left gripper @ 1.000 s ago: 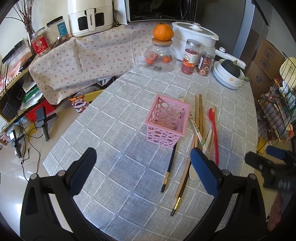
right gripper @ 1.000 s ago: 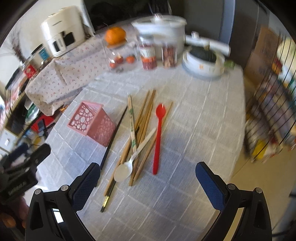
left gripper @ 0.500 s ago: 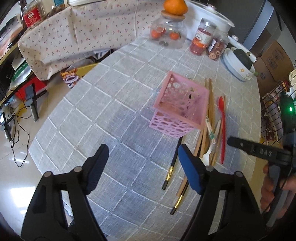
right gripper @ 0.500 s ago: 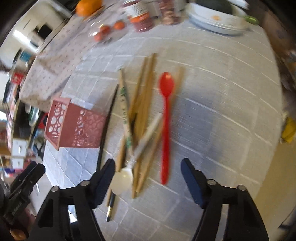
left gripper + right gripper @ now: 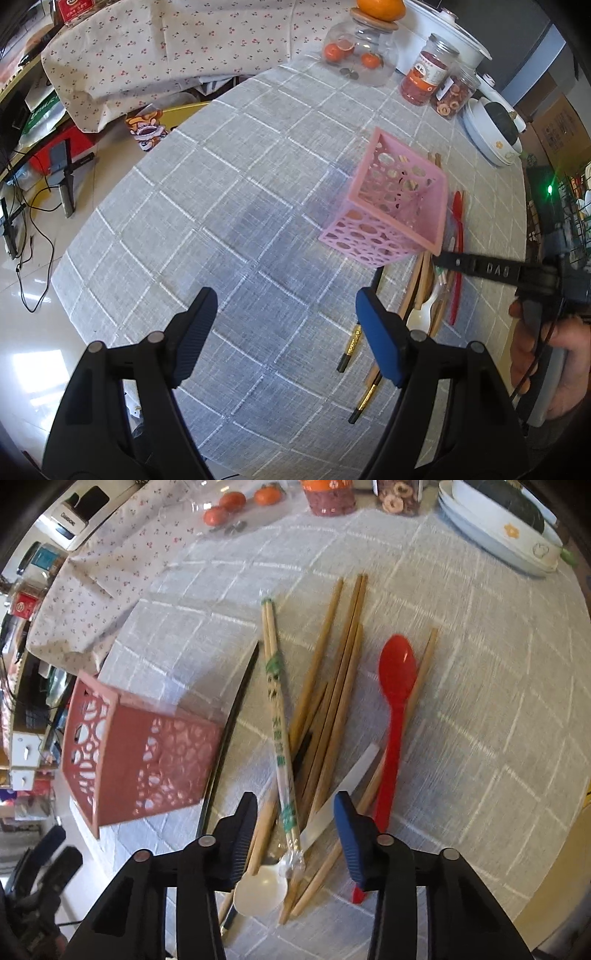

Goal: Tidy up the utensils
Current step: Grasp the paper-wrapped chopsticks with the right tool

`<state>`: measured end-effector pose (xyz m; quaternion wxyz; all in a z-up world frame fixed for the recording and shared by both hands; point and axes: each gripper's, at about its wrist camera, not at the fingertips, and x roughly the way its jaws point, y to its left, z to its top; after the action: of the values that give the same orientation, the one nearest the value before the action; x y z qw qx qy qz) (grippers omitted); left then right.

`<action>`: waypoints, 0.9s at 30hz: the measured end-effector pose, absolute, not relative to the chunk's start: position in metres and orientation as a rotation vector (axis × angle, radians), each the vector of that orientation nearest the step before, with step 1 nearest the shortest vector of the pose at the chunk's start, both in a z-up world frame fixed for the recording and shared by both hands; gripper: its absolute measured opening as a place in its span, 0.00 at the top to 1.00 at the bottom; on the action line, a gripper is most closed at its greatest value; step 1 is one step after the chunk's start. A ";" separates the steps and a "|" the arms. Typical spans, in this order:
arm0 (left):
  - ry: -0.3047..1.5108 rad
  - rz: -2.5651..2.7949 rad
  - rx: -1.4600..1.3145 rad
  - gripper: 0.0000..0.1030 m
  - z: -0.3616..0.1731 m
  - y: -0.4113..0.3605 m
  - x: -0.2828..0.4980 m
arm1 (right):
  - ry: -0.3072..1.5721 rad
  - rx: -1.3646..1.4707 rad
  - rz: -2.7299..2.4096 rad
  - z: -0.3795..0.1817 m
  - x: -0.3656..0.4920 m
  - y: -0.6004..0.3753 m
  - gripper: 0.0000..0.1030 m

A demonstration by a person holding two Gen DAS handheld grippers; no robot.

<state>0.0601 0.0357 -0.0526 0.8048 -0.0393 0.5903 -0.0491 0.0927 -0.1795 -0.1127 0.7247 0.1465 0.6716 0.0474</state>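
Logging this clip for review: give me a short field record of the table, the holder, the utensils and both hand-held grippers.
surface: grey checked tablecloth
holder: pink perforated basket, no utensils seen inside
loose utensils: wooden chopsticks, red spoon, white spoon
left hand-held gripper: open over bare cloth
right hand-held gripper: jaws have been closing, straddling the utensil pile, no firm grip seen
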 end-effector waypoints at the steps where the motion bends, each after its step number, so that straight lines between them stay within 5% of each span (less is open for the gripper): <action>1: 1.263 -0.104 -0.088 0.24 -0.052 0.036 0.061 | 1.482 0.323 0.105 -0.113 0.092 -0.179 0.63; 6: 1.259 -0.112 -0.078 0.24 -0.053 0.033 0.060 | 1.478 0.311 0.099 -0.116 0.087 -0.178 0.90; 17: 1.254 -0.132 -0.065 0.24 -0.052 0.027 0.057 | 1.378 0.284 0.156 -0.085 0.072 -0.183 0.95; 20: 1.253 -0.138 -0.062 0.24 -0.052 0.027 0.056 | 1.371 0.238 0.103 -0.089 0.072 -0.186 0.85; 24: 1.258 -0.135 -0.065 0.24 -0.053 0.029 0.056 | 1.368 0.274 0.089 -0.093 0.070 -0.192 0.53; 27: 1.259 -0.128 -0.077 0.24 -0.053 0.031 0.058 | 1.367 0.252 0.100 -0.095 0.070 -0.187 0.52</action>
<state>0.0577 0.0315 -0.0528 0.8058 -0.0361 0.5880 -0.0600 0.0697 -0.1866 -0.0947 0.7669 0.1163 0.6294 0.0461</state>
